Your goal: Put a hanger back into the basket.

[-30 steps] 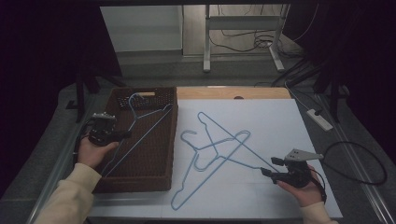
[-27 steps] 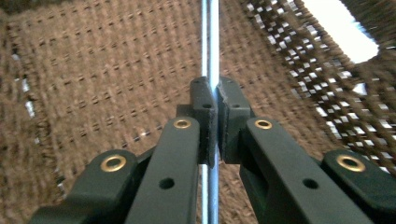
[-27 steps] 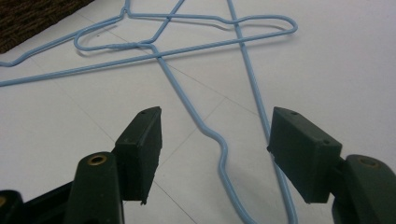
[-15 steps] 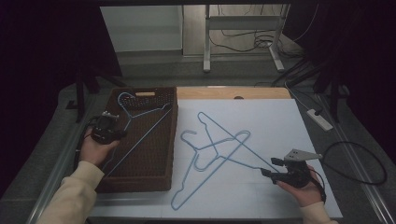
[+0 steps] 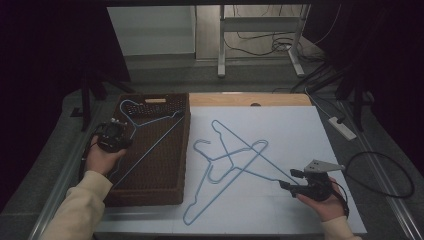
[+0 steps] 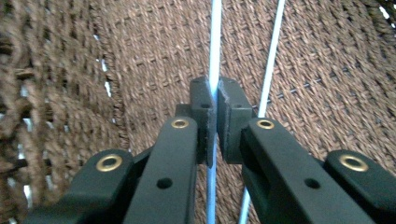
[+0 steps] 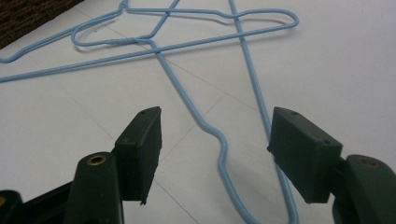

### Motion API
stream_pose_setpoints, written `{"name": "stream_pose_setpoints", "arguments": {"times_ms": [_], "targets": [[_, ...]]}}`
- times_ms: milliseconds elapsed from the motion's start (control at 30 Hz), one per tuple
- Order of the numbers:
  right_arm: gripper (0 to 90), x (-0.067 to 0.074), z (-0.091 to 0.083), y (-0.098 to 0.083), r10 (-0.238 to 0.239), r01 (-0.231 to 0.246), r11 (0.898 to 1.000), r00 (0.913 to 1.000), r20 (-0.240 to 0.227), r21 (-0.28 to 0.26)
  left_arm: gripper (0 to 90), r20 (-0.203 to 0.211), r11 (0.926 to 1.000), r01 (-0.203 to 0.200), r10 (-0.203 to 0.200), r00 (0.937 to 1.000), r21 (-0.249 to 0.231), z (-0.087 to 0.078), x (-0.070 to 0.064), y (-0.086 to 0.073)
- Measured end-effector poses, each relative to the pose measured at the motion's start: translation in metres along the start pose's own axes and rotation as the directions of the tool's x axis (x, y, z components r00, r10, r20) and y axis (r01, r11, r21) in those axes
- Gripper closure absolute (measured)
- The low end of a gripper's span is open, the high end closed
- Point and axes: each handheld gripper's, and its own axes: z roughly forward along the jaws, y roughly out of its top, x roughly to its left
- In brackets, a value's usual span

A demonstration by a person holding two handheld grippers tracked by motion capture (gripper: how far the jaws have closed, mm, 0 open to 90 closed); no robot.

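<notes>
The left gripper [image 6: 212, 100] pinches the thin wire of a blue hanger [image 5: 150, 135] lying in the woven basket [image 5: 165, 187], and its jaws have just been easing apart. The right gripper [image 7: 215, 154] waits wide open over the two hangers [image 5: 230, 165] on the white sheet [image 5: 300, 125]. If lifted now, the wire could slip out or snag the basket wall.

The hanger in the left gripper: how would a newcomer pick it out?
Find the brown woven basket at the white mat's left edge. One blue wire hanger lies in it, pinched by the left gripper. The other two hangers lie crossed on the mat.
</notes>
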Motion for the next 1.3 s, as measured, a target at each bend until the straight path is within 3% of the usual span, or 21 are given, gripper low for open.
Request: {"name": "stream_pose_setpoints", "arguments": {"times_ms": [33,67,133,167,267,367,433,500,633,733,767,800,833,1000,1100,1200,1233,1300], "targets": [[35.2,0.000,0.000,0.000,0.000,0.000,1.000,1.0000,0.000,-0.001,83.5,-0.012,1.0000,0.002,-0.002,0.9999,-0.002,0.000,0.001,0.000],[35.2,0.000,0.000,0.000,0.000,0.000,1.000,1.0000,0.000,-0.001,77.1,-0.042,0.9999,-0.002,0.001,0.9991,-0.011,-0.002,0.000,0.000],[35.2,0.000,0.000,0.000,-0.001,0.001,1.000,1.0000,0.000,-0.002,75.4,-0.046,0.9996,-0.007,0.006,0.9989,-0.026,-0.004,0.000,-0.001],[35.2,0.000,0.000,0.000,-0.001,0.001,1.000,1.0000,0.001,-0.003,67.1,-0.058,0.9984,-0.013,0.009,0.9983,-0.056,-0.008,-0.002,-0.001],[35.2,0.000,0.000,0.000,0.000,0.000,1.000,1.0000,0.000,-0.001,55.2,-0.053,0.9957,-0.022,0.017,0.9985,-0.090,-0.014,-0.004,-0.001],[35.2,0.000,0.000,0.000,0.000,0.000,1.000,1.0000,0.000,-0.002,50.5,-0.019,0.9868,-0.046,0.043,0.9989,-0.155,-0.026,-0.008,-0.003],[35.2,0.000,0.000,0.000,0.001,-0.001,1.000,1.0000,0.002,-0.003,42.6,0.030,0.9787,-0.047,0.054,0.9981,-0.200,-0.036,-0.012,-0.004],[35.1,0.000,0.000,0.000,0.000,0.000,1.000,1.0000,0.002,-0.003,41.6,0.088,0.9717,-0.044,0.066,0.9939,-0.232,-0.045,-0.016,-0.006],[35.1,0.000,-0.001,0.000,0.000,0.000,1.000,1.0000,0.003,-0.006,37.5,0.122,0.9578,-0.054,0.091,0.9884,-0.283,-0.058,-0.025,-0.012],[35.1,0.000,-0.001,0.000,0.001,-0.001,1.000,1.0000,0.002,-0.009,36.6,0.169,0.9401,-0.055,0.118,0.9786,-0.336,-0.072,-0.035,-0.021],[35.1,0.000,-0.001,0.000,0.001,-0.001,1.000,1.0000,0.002,-0.009,36.1,0.169,0.9401,-0.055,0.118,0.9786,-0.336,-0.072,-0.035,-0.021],[35.1,-0.001,-0.002,0.001,0.002,-0.002,1.000,1.0000,0.003,-0.013,35.4,0.188,0.9323,-0.066,0.141,0.9720,-0.356,-0.078,-0.042,-0.025],[35.1,-0.001,-0.002,0.001,0.002,-0.002,1.000,1.0000,0.003,-0.013,35.0,0.188,0.9323,-0.066,0.141,0.9720,-0.356,-0.078,-0.042,-0.025],[35.1,-0.002,-0.002,0.002,-0.001,0.001,1.000,1.0000,0.002,-0.021,34.1,0.228,0.9151,-0.099,0.201,0.9526,-0.391,-0.093,-0.067,-0.038],[35.0,-0.002,-0.002,0.002,0.000,0.000,1.000,1.0000,0.001,-0.023,33.7,0.259,0.9047,-0.094,0.217,0.9412,-0.416,-0.097,-0.078,-0.044],[35.0,-0.002,-0.002,0.002,-0.001,0.001,1.000,1.0000,-0.001,-0.026,33.4,0.276,0.8999,-0.095,0.229,0.9334,-0.426,-0.097,-0.086,-0.049],[35.0,-0.003,-0.002,0.002,0.000,0.000,1.000,1.0000,0.000,-0.027,33.4,0.284,0.8982,-0.102,0.241,0.9280,-0.428,-0.096,-0.093,-0.052],[35.0,-0.003,-0.002,0.002,0.000,0.000,1.000,1.0000,0.001,-0.027,33.3,0.286,0.8971,-0.108,0.248,0.9254,-0.428,-0.095,-0.097,-0.053]]}}
